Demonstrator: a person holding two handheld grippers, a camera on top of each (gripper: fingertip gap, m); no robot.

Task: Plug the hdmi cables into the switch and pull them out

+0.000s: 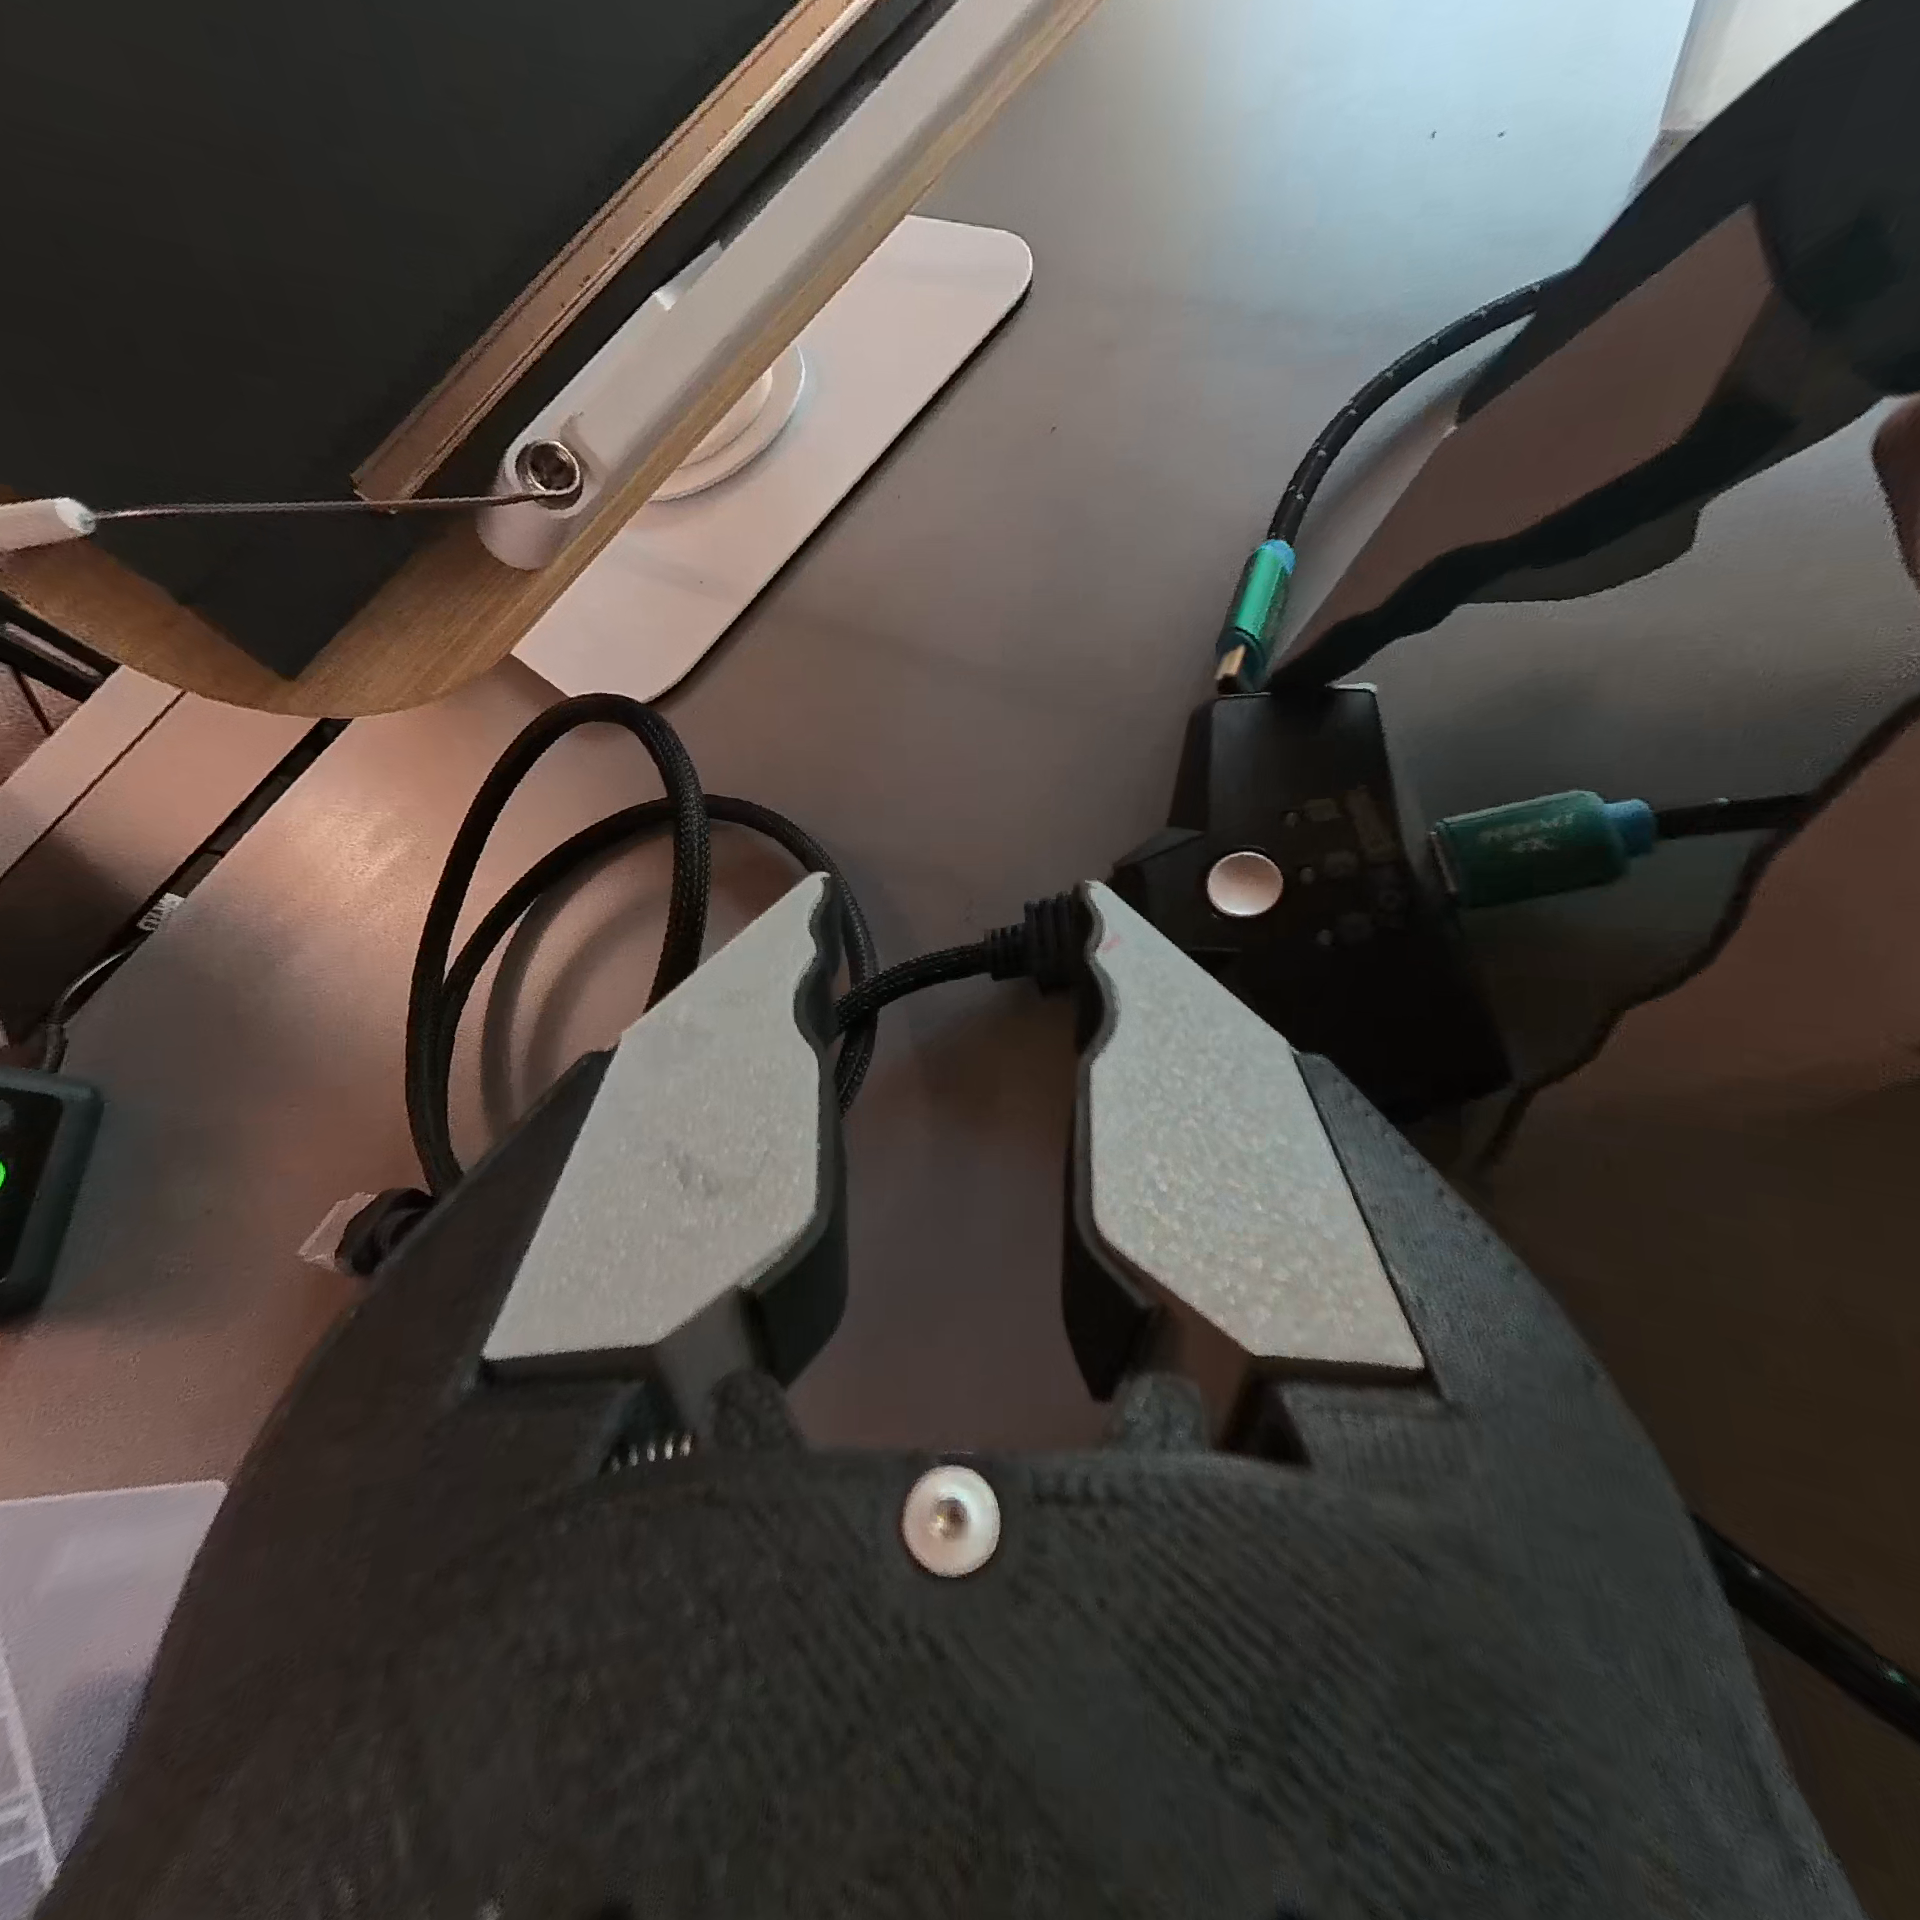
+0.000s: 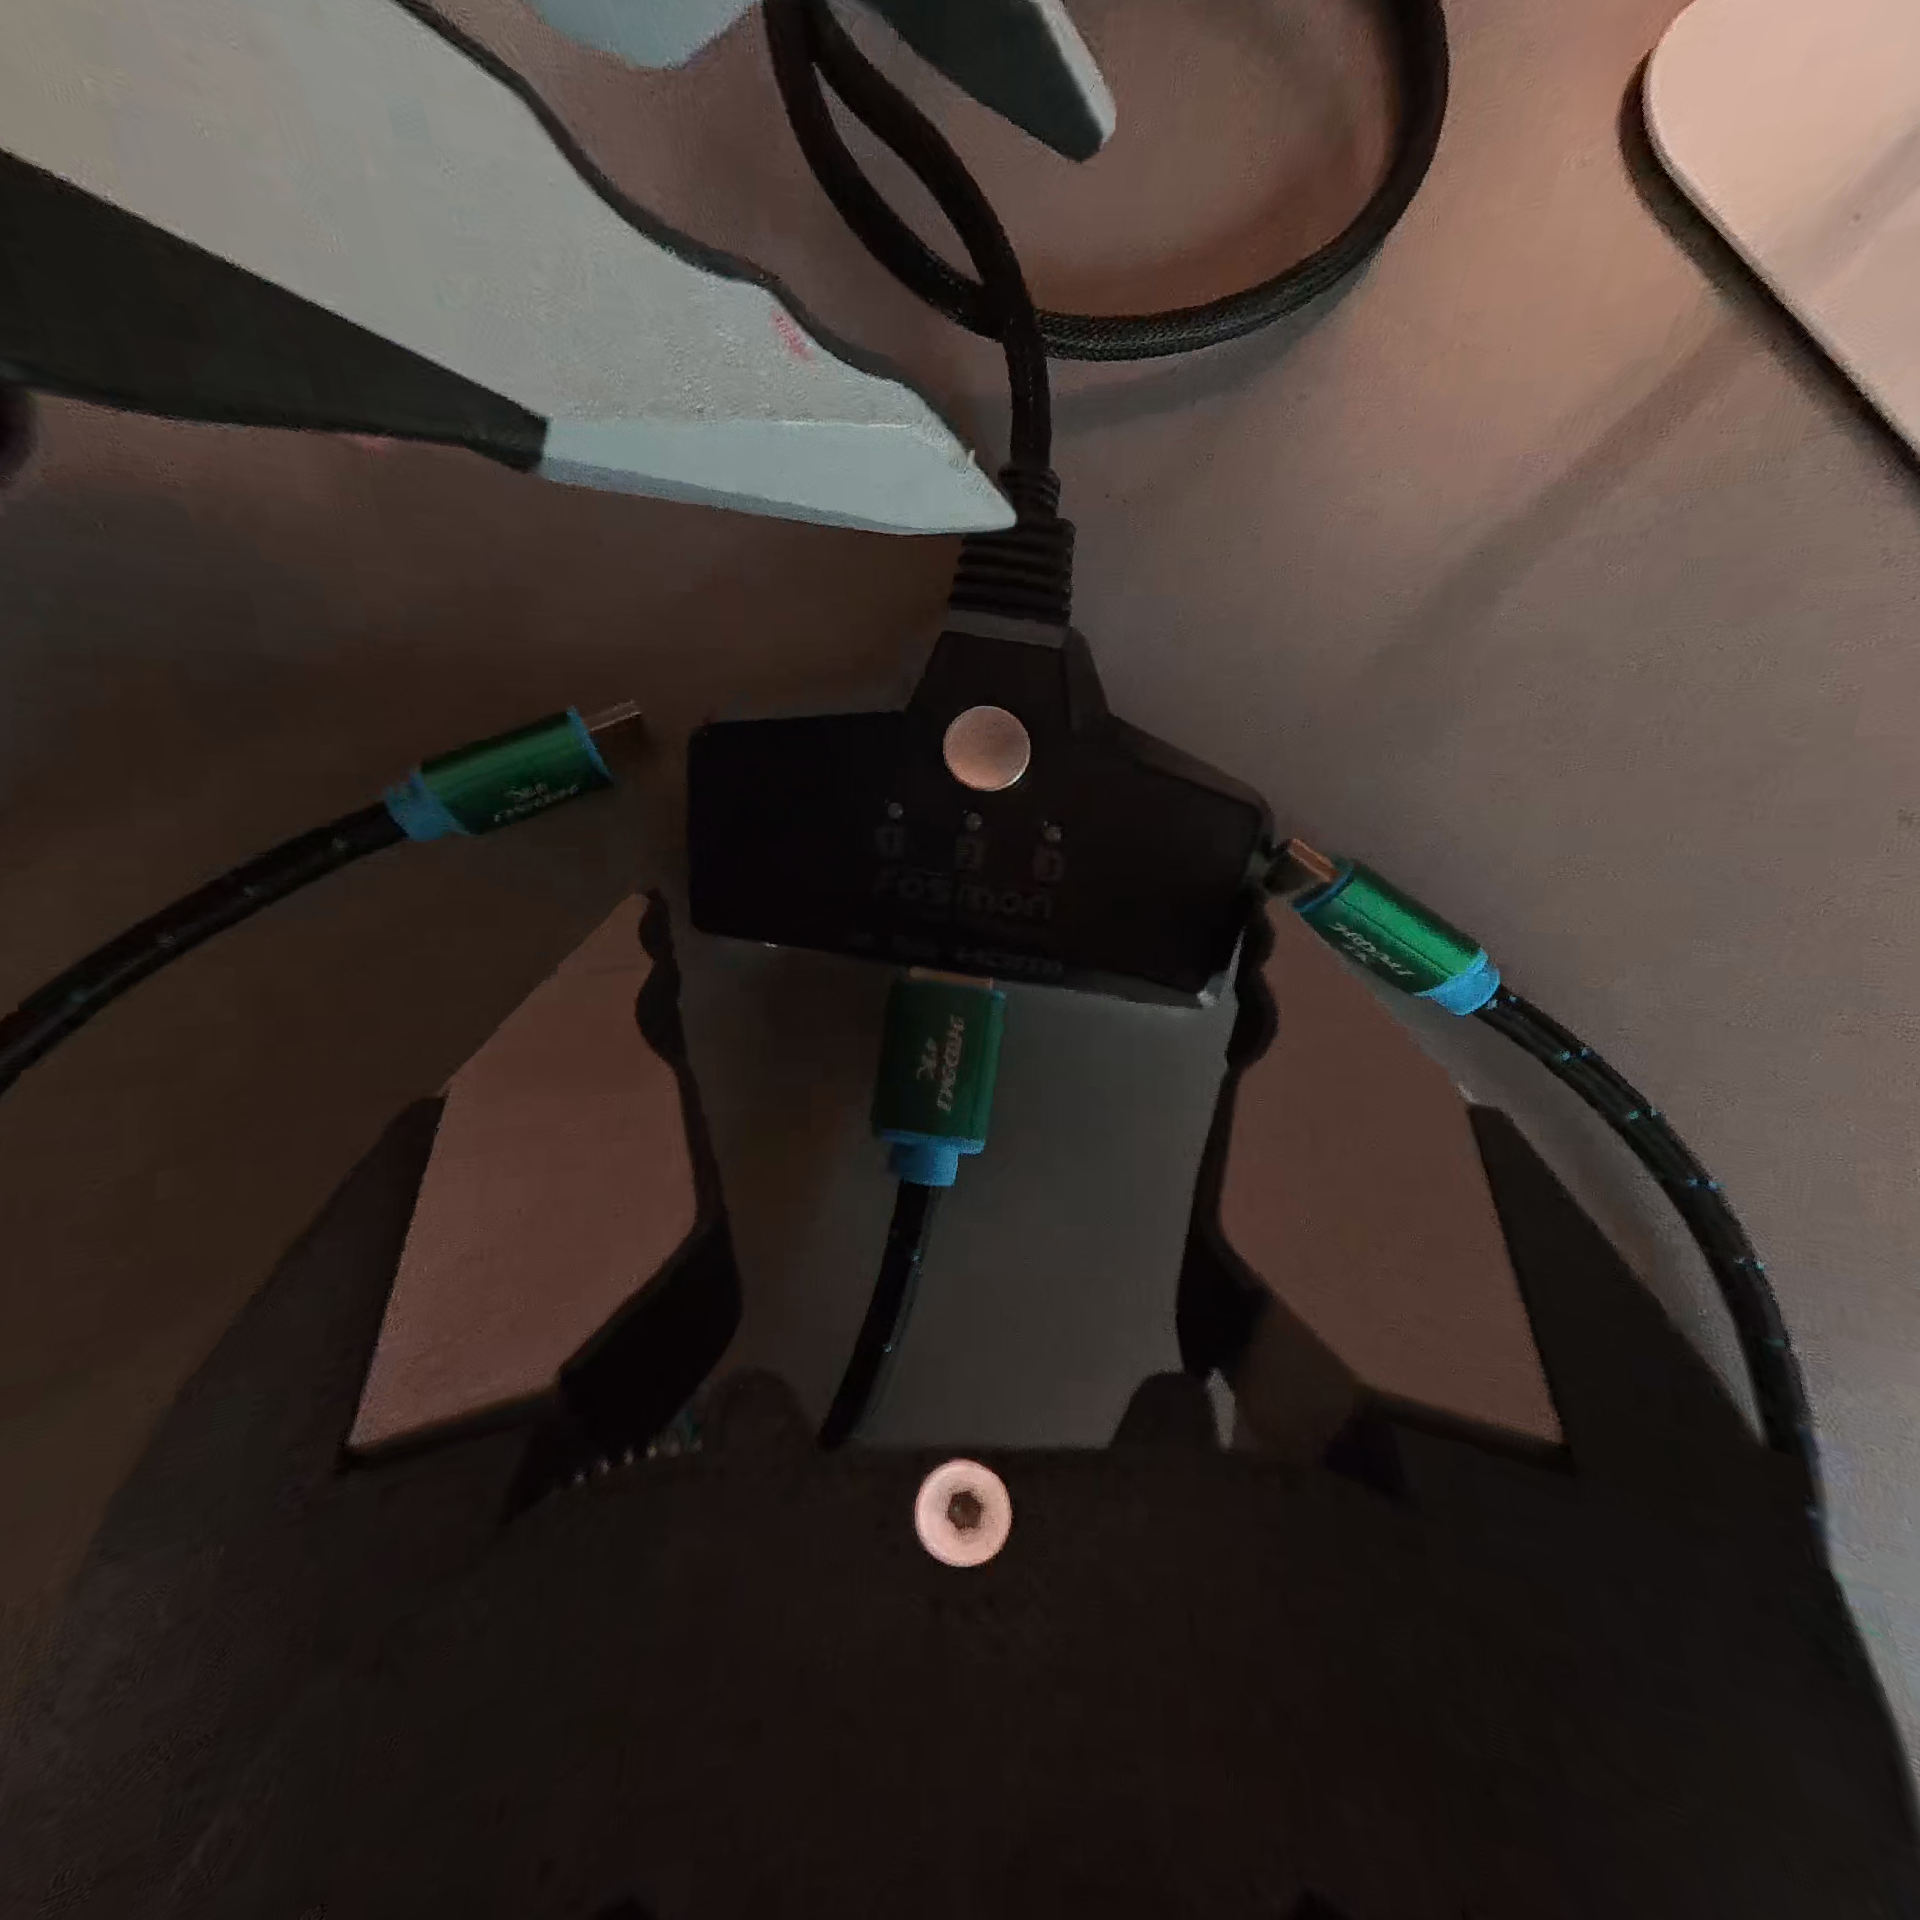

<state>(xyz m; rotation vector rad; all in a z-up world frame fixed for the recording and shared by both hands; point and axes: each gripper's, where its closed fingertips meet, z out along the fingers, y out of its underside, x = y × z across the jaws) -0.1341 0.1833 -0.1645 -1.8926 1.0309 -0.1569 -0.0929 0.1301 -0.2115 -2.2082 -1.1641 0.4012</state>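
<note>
The black HDMI switch (image 2: 971,831) lies on the grey desk (image 2: 1507,623). The right gripper (image 2: 951,951) is spread wide around the switch's near edge and the middle green plug (image 2: 940,1049) seated there, gripping nothing. Two more green plugs (image 2: 520,774) lie unplugged beside its left and right ports. The left gripper (image 1: 956,935), wide open, straddles the switch's braided pigtail cable (image 1: 935,971).

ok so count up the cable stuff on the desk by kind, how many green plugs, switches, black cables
green hdmi plugs: 3, one left, one middle, one right
black switch: 1
black braided cable looped off the switch: 1
grippers with open jaws: 2, the left gripper and the right gripper
total: 7
</note>
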